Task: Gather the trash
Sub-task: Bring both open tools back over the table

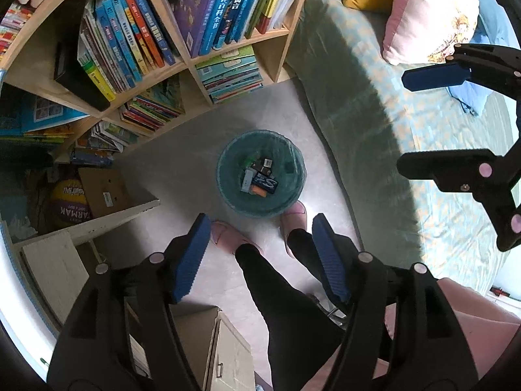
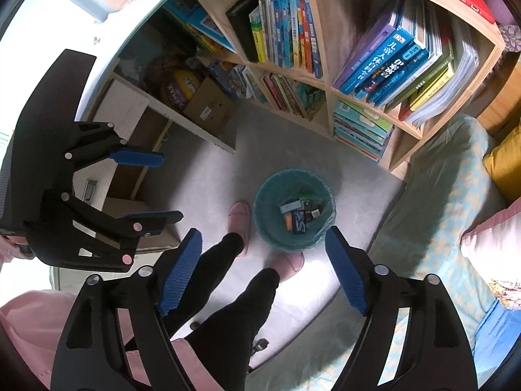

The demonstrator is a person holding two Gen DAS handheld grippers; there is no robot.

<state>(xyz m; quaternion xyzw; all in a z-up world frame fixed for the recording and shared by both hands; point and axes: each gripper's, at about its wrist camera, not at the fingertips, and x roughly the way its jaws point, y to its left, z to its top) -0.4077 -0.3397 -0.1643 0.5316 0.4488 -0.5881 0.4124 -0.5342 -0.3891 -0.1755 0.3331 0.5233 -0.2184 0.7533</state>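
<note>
we held both grippers high over the floor, pointing down at the trash bin (image 1: 260,179) below. the left gripper (image 1: 259,228) had its blue pads spread apart with nothing between them — only the floor, the bin and our own legs showed through the gap. the right gripper (image 2: 263,238) stood spread wider still, also holding nothing; in the left wrist view it appeared at the right edge, over the bed (image 1: 374,107).

the bin, lined with a teal bag, stood on the grey floor (image 1: 182,163) between the bookshelf (image 1: 192,62) and the bed, just in front of our pink slippers (image 1: 228,233). one slipper toe touched or nearly touched the bin's base; we could not tell which. inside lay the collected trash (image 1: 260,177) — several small boxes and wrappers, among them a dark blue packet with a large white letter and something orange beside it.

a cardboard box (image 1: 107,192) and a yellow-and-purple ball (image 1: 70,200) sat under a white shelf to the left of the bin, well apart from it.
</note>
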